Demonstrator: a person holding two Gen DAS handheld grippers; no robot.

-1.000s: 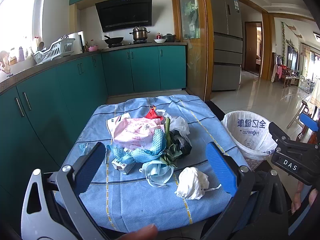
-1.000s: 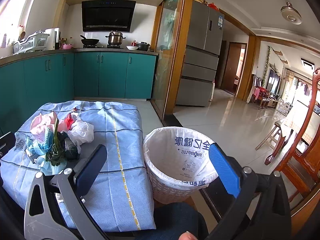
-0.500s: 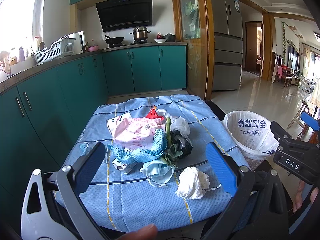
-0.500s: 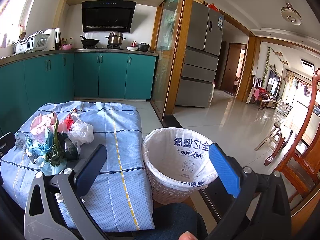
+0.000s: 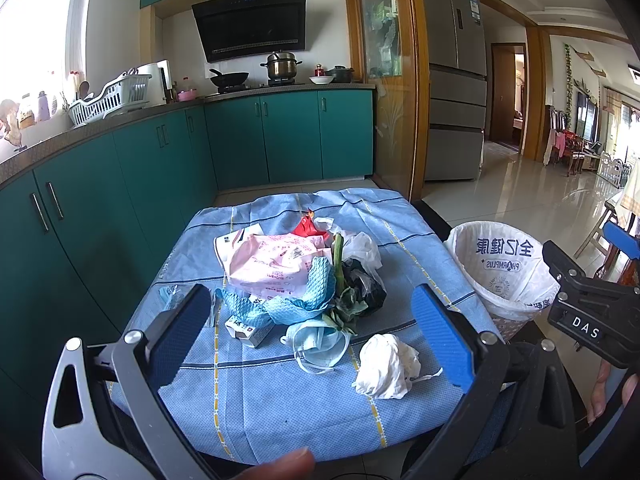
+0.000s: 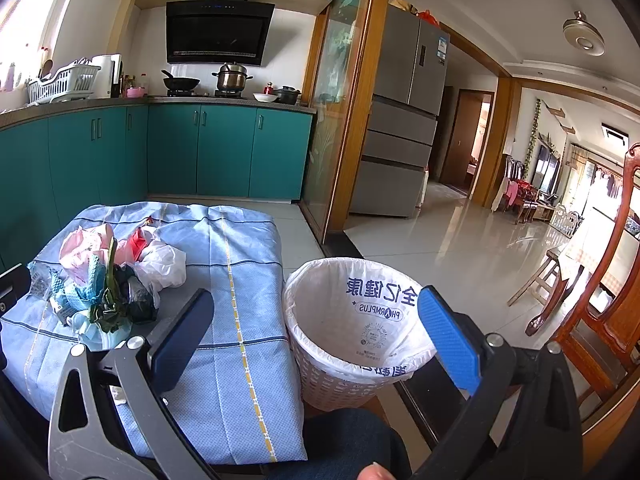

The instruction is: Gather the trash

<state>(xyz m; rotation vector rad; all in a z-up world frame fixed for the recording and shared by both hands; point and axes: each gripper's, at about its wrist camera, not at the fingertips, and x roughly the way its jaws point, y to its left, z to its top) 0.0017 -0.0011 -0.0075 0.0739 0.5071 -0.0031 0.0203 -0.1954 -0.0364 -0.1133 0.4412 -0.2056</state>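
both grippers, left (image 5: pixel 310 338) and right (image 6: pixel 316 334), hover level with fingers wide and empty over the blue-clothed tabletop (image 5: pixel 280 404) and the white-lined wicker bin (image 6: pixel 352 336).

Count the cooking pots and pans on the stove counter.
3: a black wok at the left, a steel lidded pot in the middle, a dark lidded pot at the right. Others may be hidden.

left gripper (image 5: pixel 312 332): jaws wide, empty | right gripper (image 6: pixel 316 334): jaws wide, empty
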